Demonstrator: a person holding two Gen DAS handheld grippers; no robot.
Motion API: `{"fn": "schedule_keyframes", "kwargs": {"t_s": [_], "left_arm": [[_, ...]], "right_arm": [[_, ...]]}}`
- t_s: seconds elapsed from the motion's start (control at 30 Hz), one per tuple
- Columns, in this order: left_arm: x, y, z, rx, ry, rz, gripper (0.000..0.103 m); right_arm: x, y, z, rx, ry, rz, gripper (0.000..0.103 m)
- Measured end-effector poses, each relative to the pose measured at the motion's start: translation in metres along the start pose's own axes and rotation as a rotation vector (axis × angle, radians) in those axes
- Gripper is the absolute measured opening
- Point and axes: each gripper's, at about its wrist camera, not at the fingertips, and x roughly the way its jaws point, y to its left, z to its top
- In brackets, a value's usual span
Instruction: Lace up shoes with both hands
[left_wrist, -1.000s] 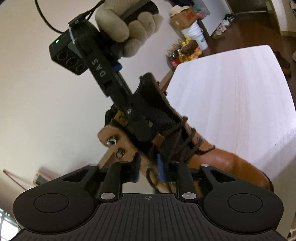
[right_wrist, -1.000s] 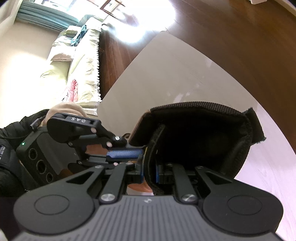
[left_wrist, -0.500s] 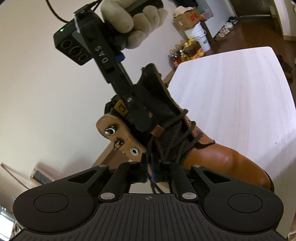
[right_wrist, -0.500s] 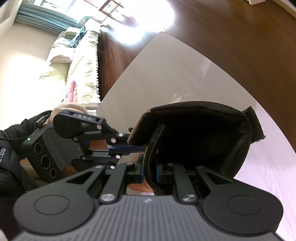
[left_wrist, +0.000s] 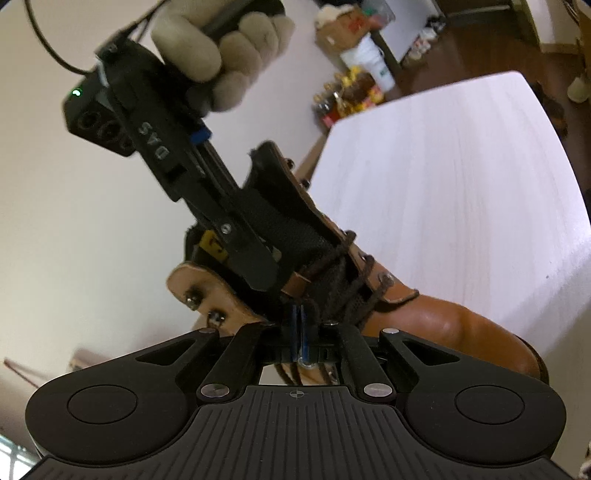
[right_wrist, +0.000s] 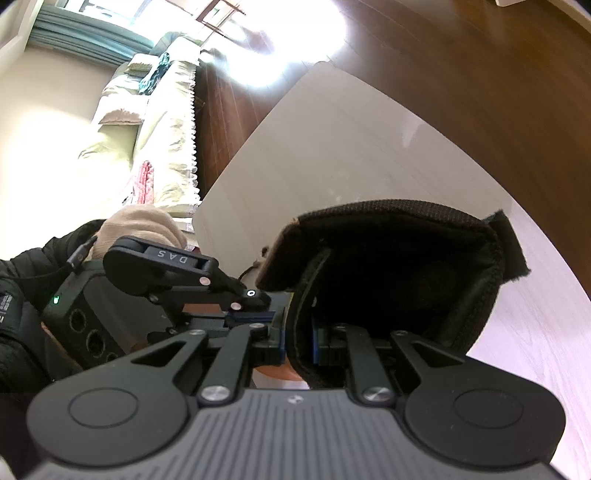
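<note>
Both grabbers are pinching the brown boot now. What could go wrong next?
1. The left gripper has its jaws shut right at the dark laces; whether a lace is really caught is hidden. It may come away with nothing.
2. The right gripper pinches only the soft collar of the boot, which could slip out.
3. The boot sits near the edge of the table; a hard tug might drag it off.

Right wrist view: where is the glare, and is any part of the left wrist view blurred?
Right wrist view: strong window glare washes out the floor at the top, and the inside of the boot is nearly black. Left wrist view: the gloved hand is motion-blurred; the table edges bend from fisheye distortion.
</note>
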Motion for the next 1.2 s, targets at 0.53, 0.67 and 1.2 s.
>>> {"fn": "schedule_keyframes", "kwargs": {"t_s": [0.53, 0.67, 1.2], "left_arm": [[0.009, -0.004, -0.010, 0.080, -0.075, 0.027, 0.007], [0.009, -0.001, -0.013, 0.060, -0.095, 0.004, 0.007], [-0.004, 0.037, -0.016, -0.027, -0.126, -0.205, 0.053]], "right_arm": [[-0.007, 0.012, -0.001, -0.009, 0.000, -0.097, 0.017], [-0.026, 0.035, -0.015, -0.039, -0.073, -0.200, 0.019], [-0.027, 0.113, -0.183, 0.188, -0.627, -0.198, 0.025]]}}
